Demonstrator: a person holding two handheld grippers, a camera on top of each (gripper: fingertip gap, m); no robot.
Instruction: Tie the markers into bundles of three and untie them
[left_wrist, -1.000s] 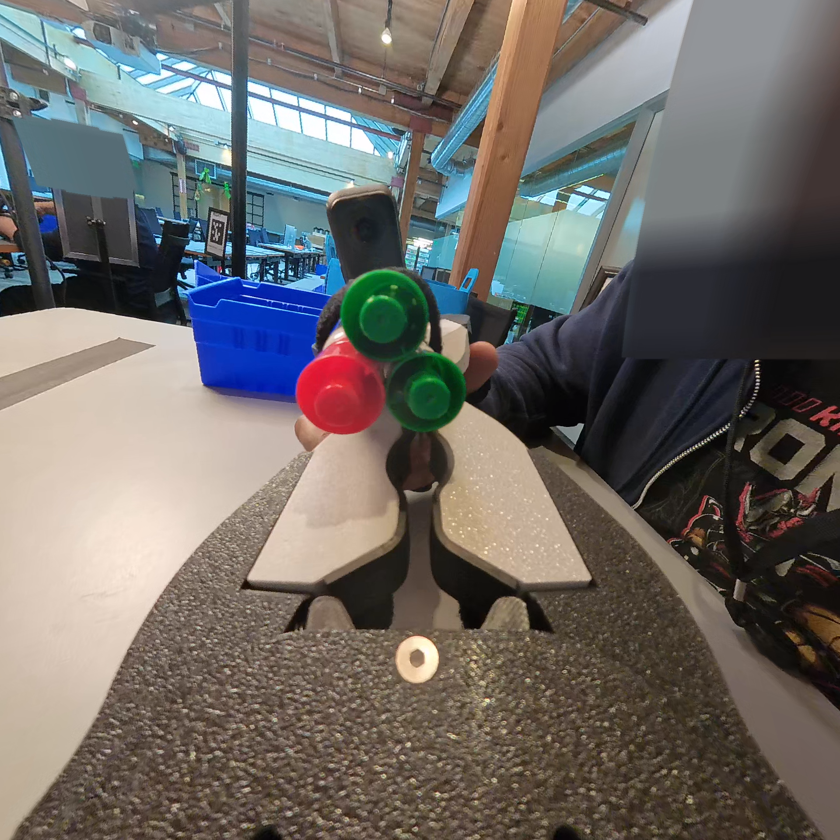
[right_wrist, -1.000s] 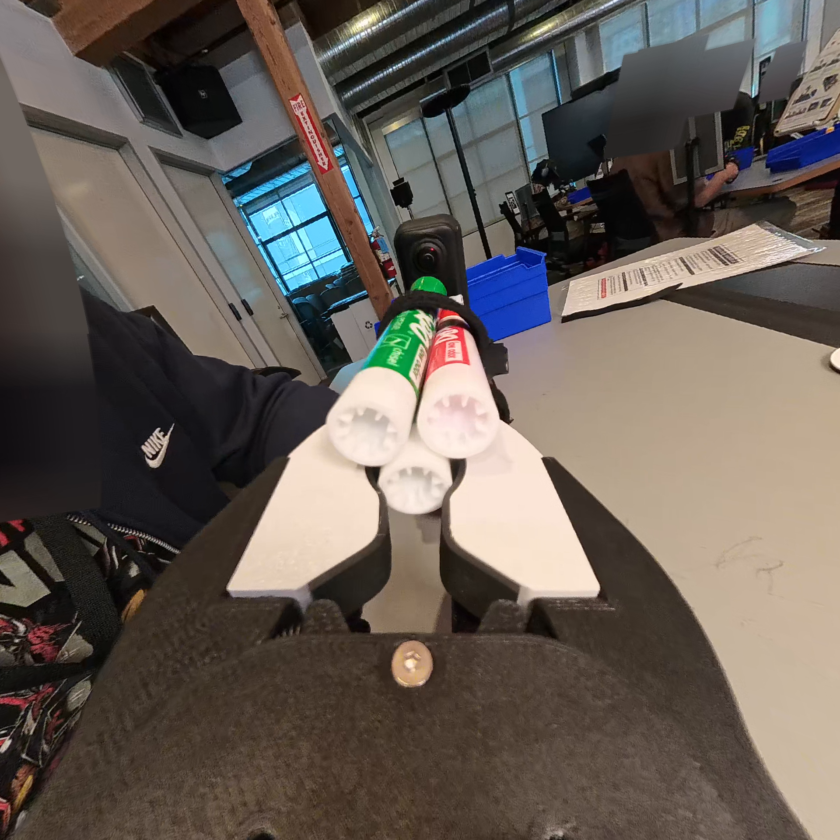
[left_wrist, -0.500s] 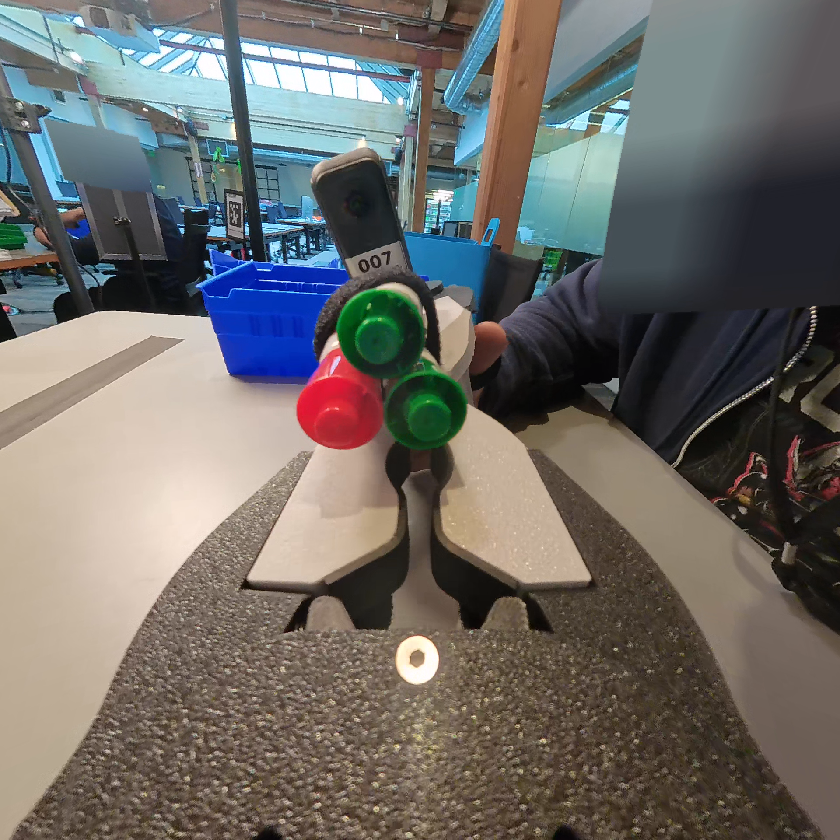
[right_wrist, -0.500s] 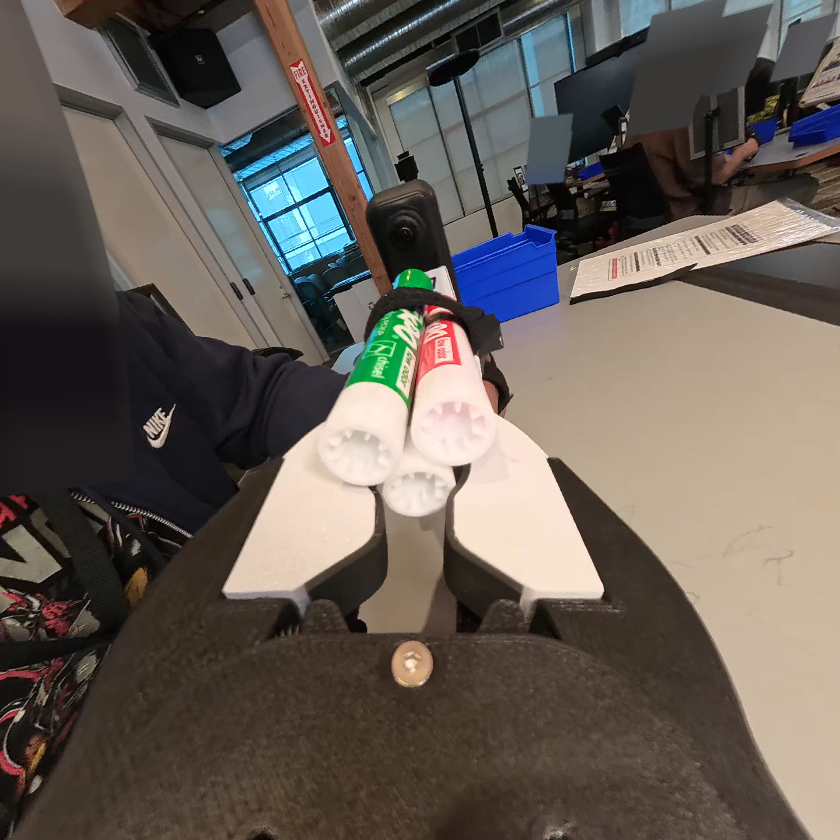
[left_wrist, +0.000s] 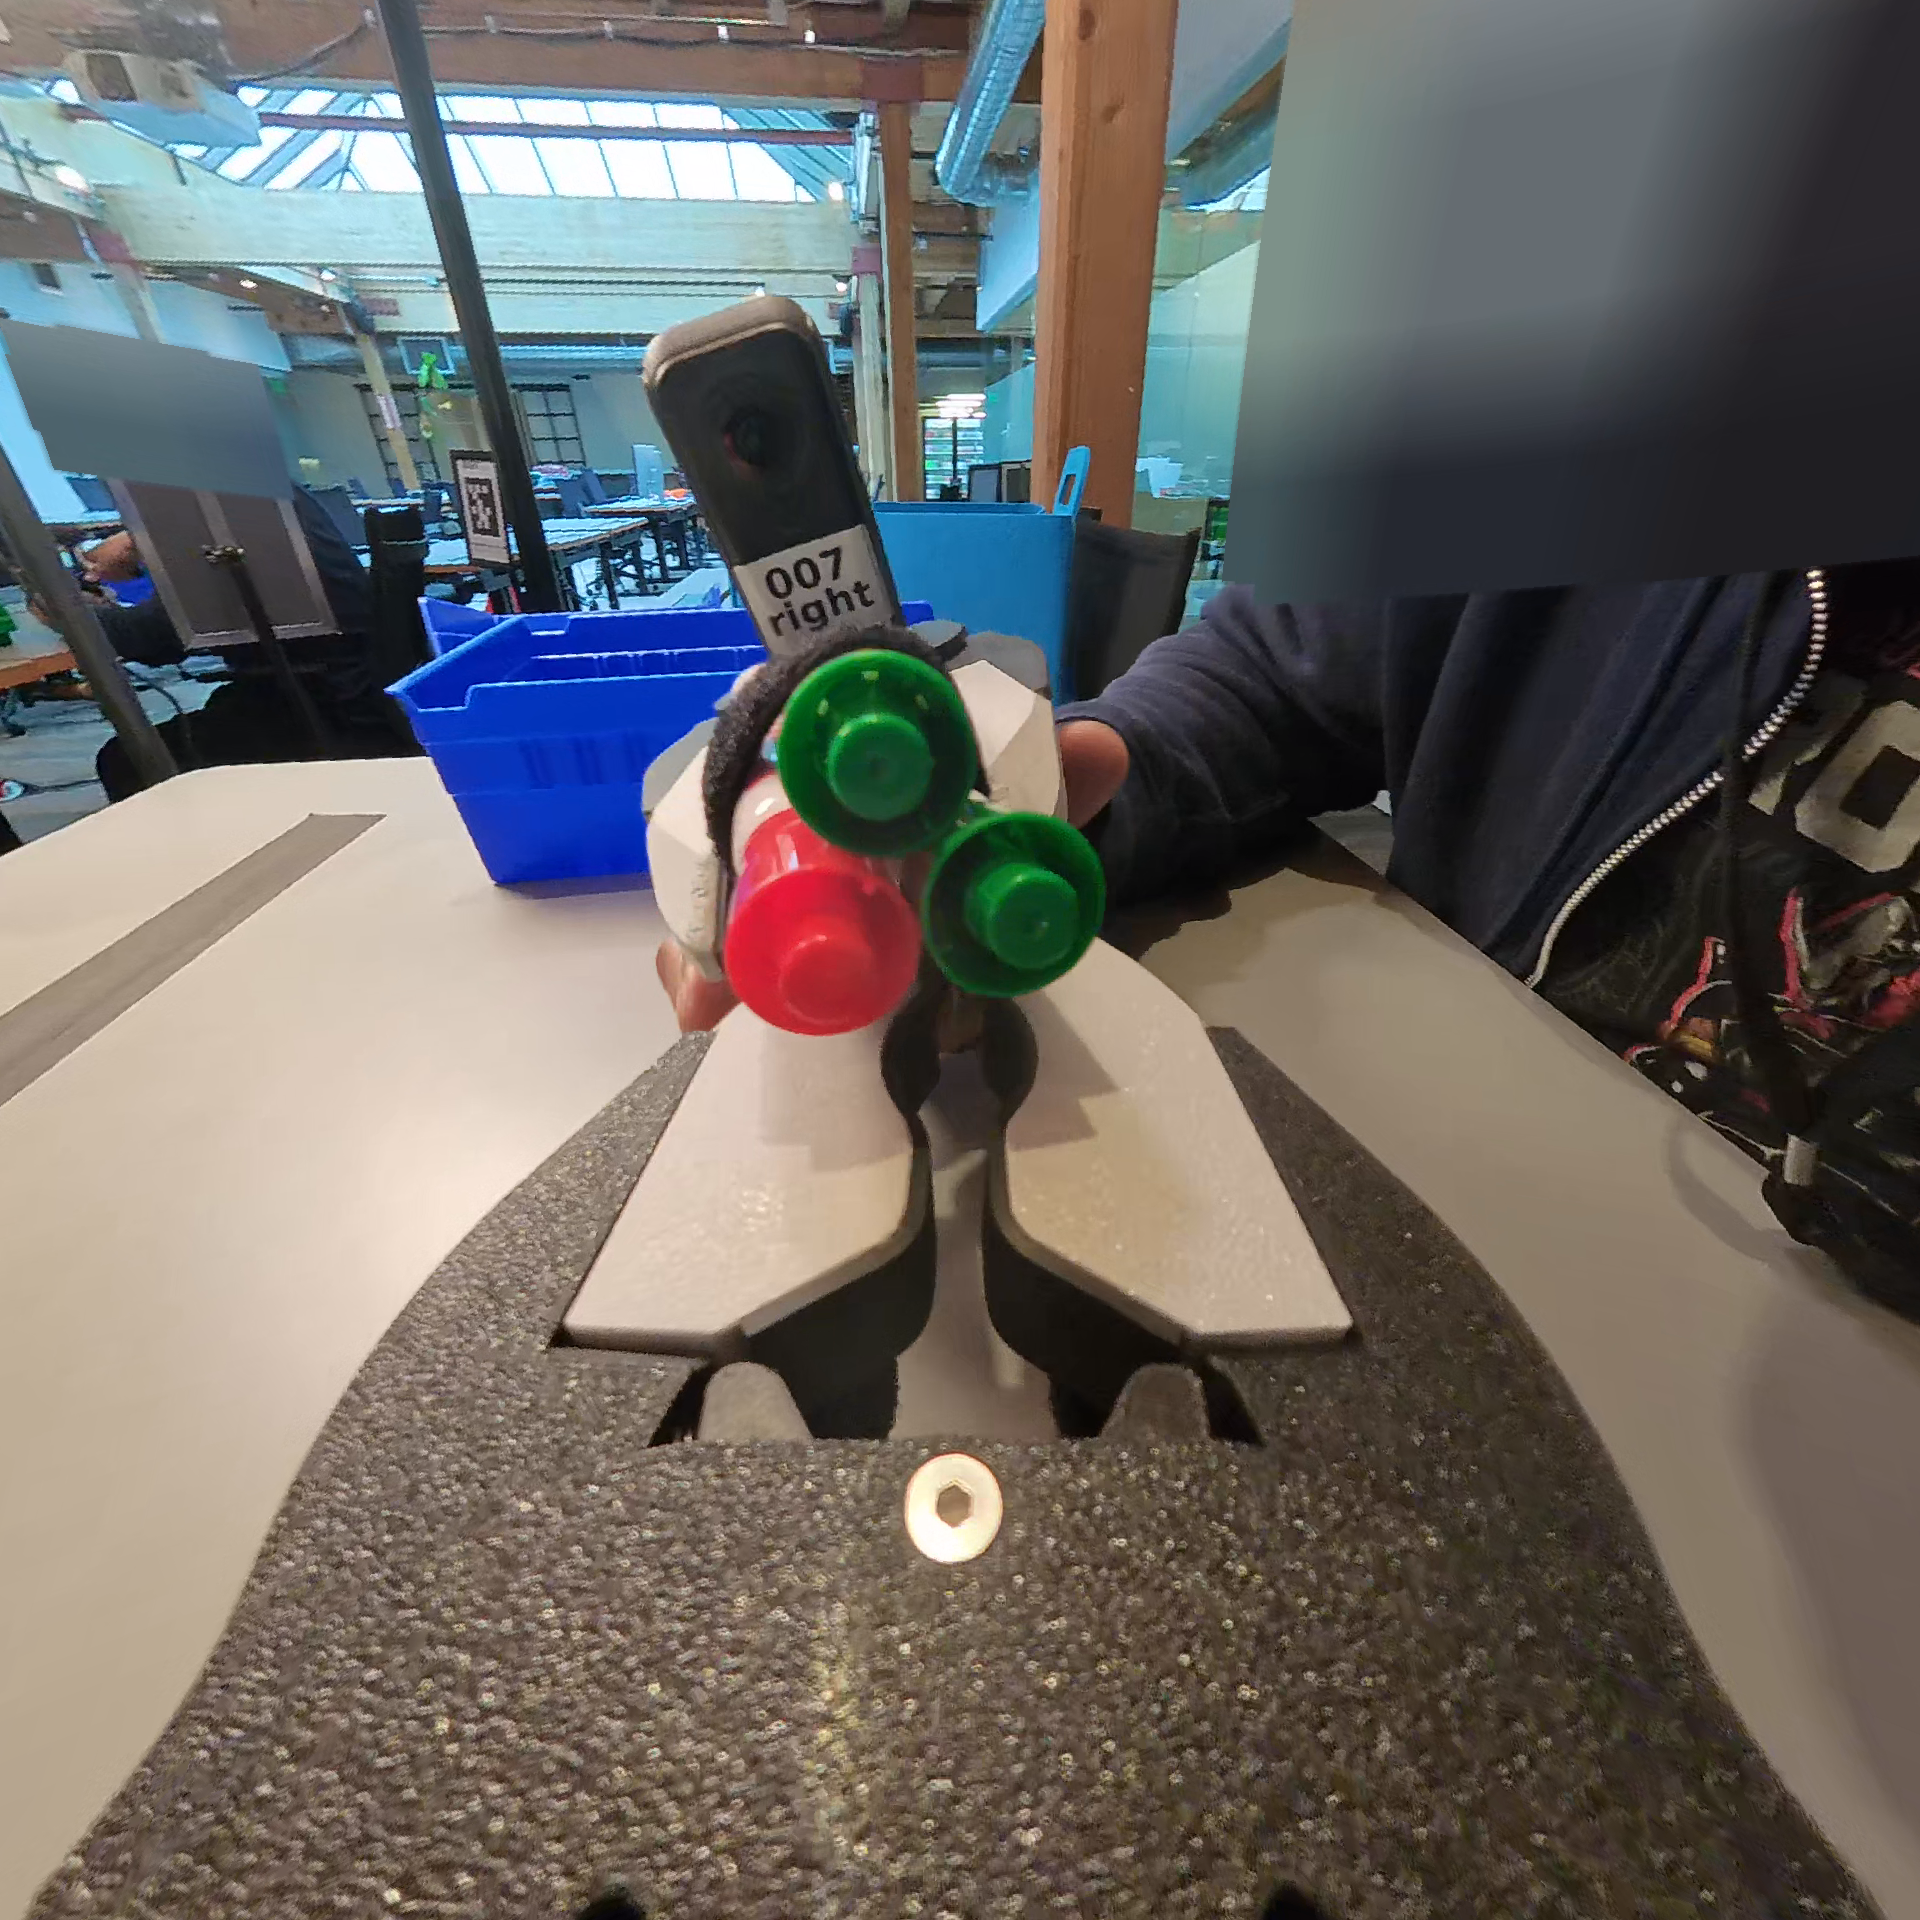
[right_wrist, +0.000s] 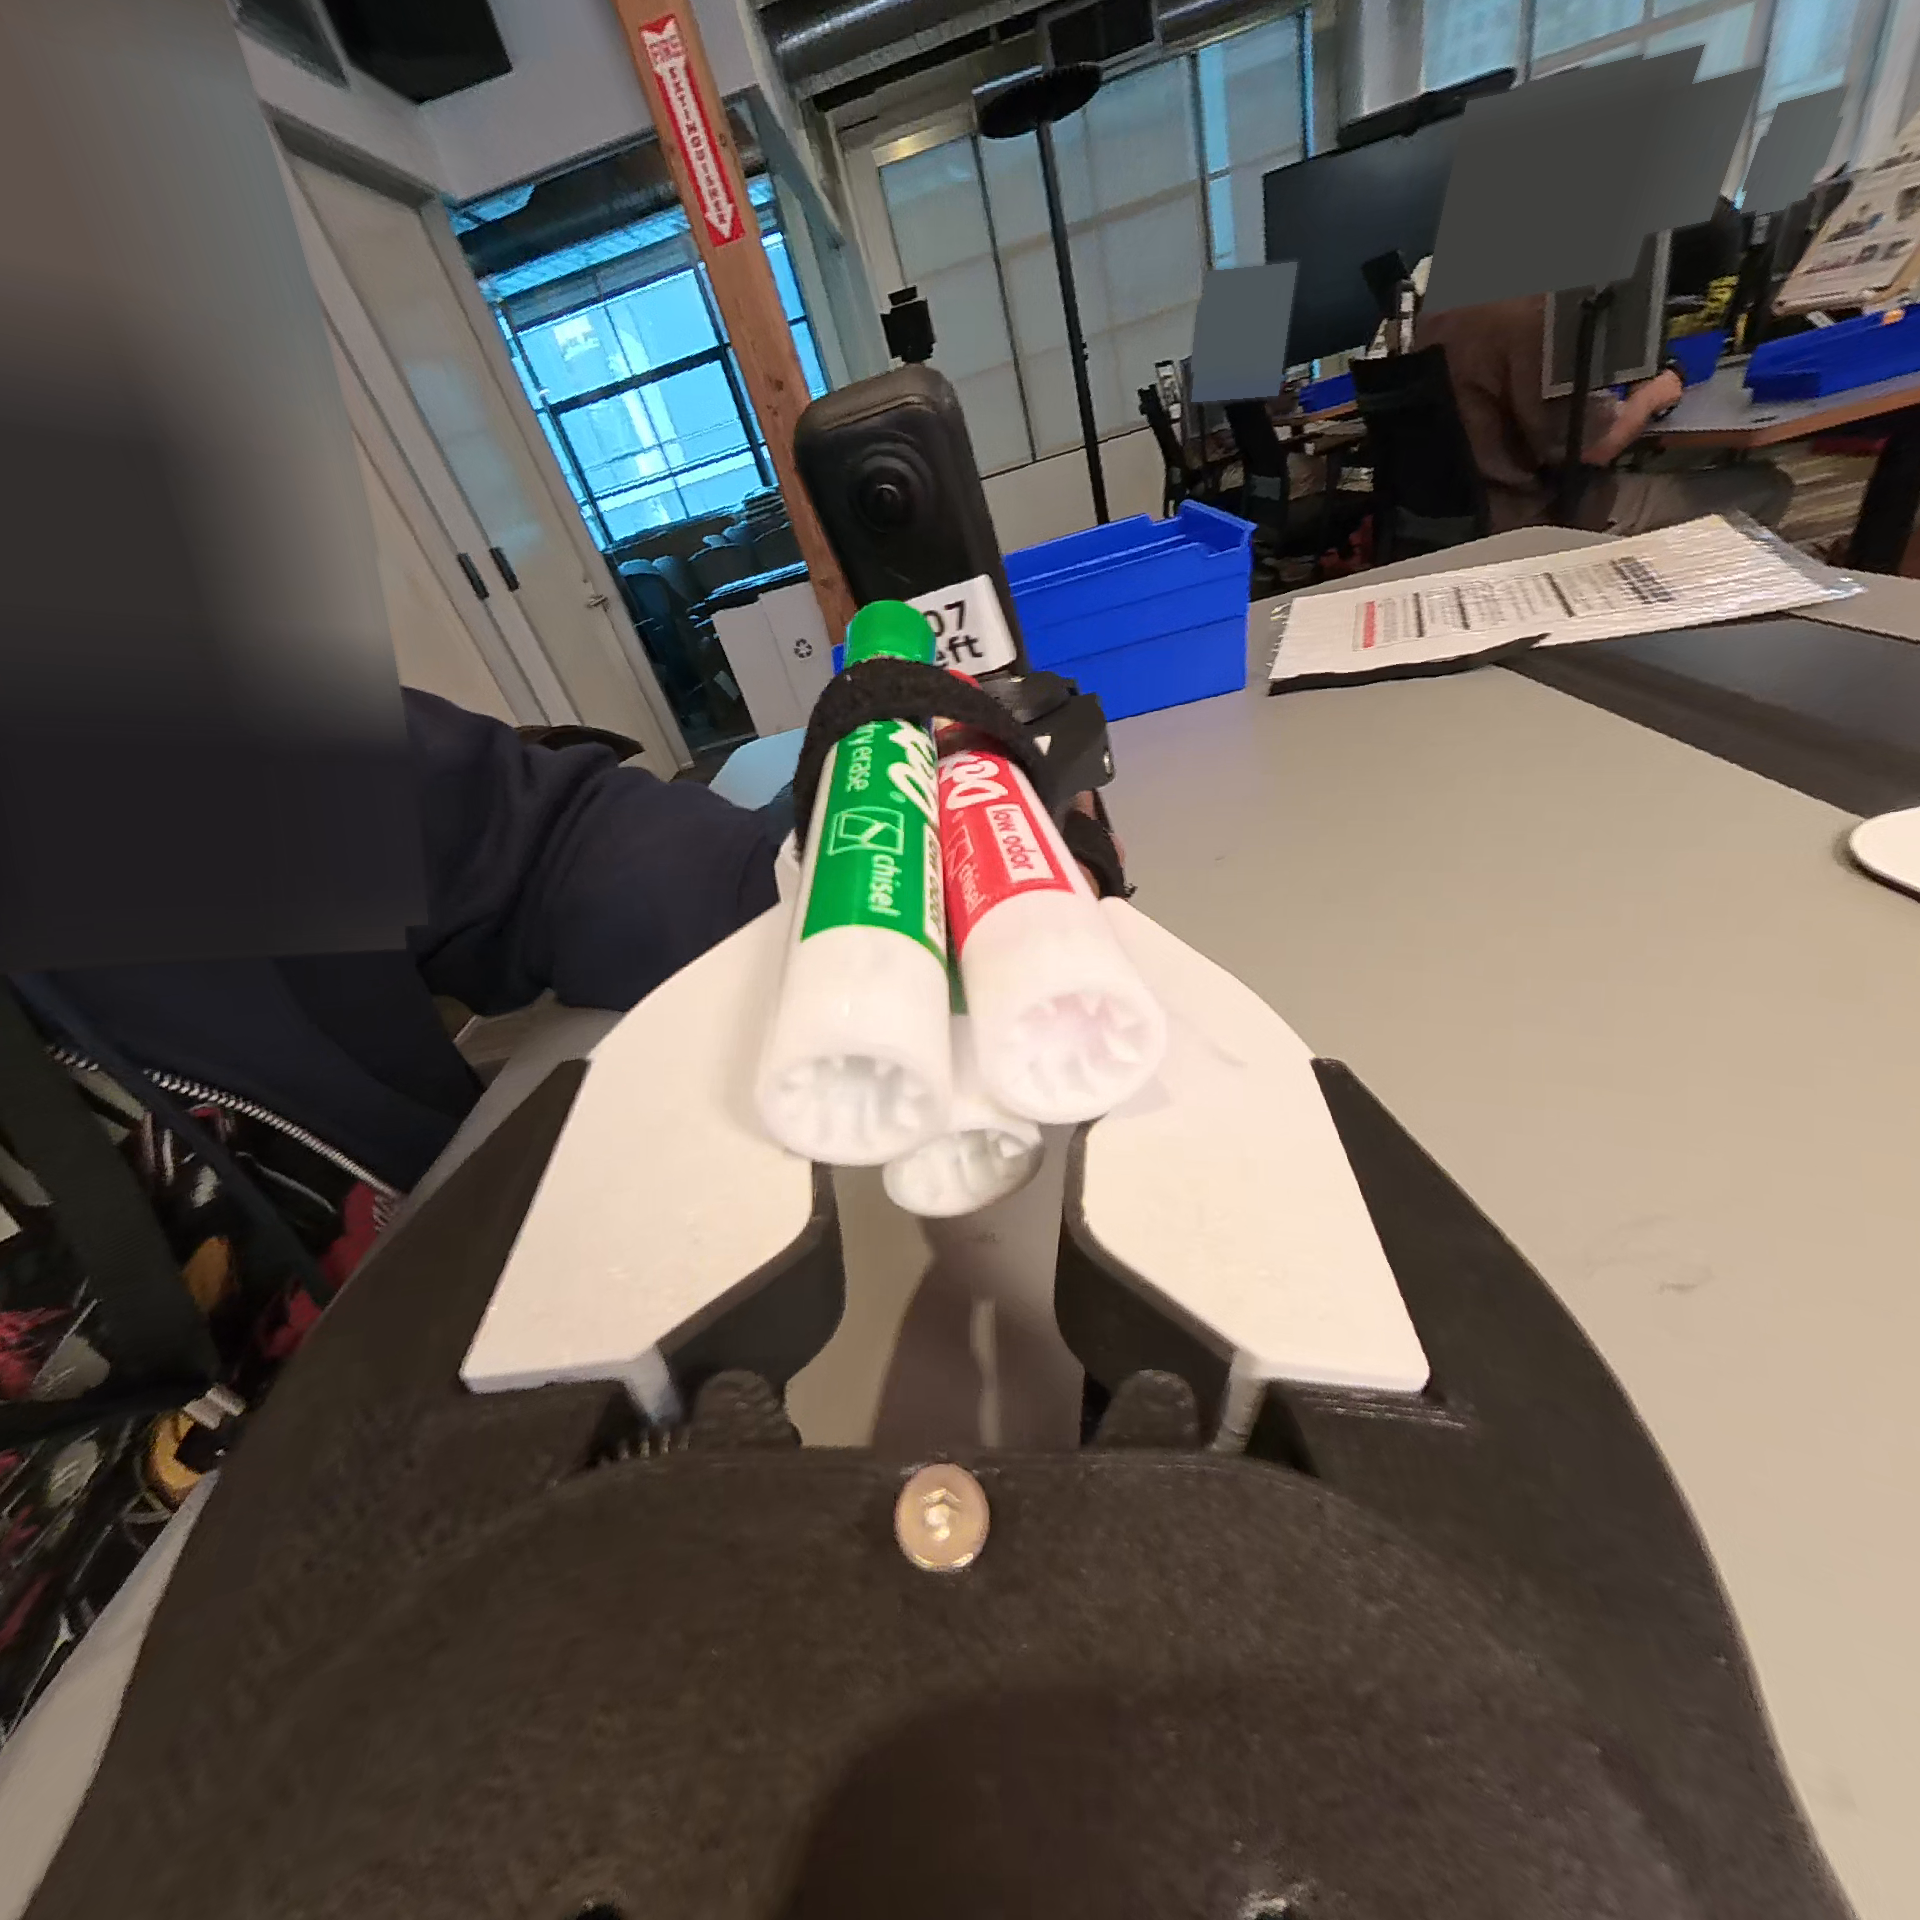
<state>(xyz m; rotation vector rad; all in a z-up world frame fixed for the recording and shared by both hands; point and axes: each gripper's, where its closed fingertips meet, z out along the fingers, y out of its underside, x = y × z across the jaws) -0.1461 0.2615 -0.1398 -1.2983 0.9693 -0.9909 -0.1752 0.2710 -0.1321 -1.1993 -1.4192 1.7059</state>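
A bundle of three markers, two green and one red, is wrapped in a black band (right_wrist: 883, 712). In the left wrist view the green caps (left_wrist: 873, 753) and the red cap (left_wrist: 821, 940) point at me. In the right wrist view their white ends (right_wrist: 1060, 1039) point at me. My right gripper (right_wrist: 956, 935) is shut on the bundle, with the lowest marker (right_wrist: 961, 1169) between its jaws. My left gripper (left_wrist: 940, 997) is nearly closed under the caps, pinching a dark piece of the band (left_wrist: 906, 1039). Its fingertips are hidden by the caps.
The grey table (left_wrist: 260, 1039) lies under both grippers. A blue bin (left_wrist: 540, 748) stands behind the bundle, and shows in the right wrist view (right_wrist: 1132, 613) too. A printed sheet (right_wrist: 1538, 603) and a white disc (right_wrist: 1886, 852) lie to the right. The person's dark sleeve (right_wrist: 582, 862) is close by. My left and right fingertips are right by each other. The white disc (right_wrist: 1886, 852) lies around 30 cm away from my right fingertips.
The bundle has rotated a little: the red cap has sunk and the lower green cap has swung right. Both grippers have tipped, so each sees the other's camera higher.
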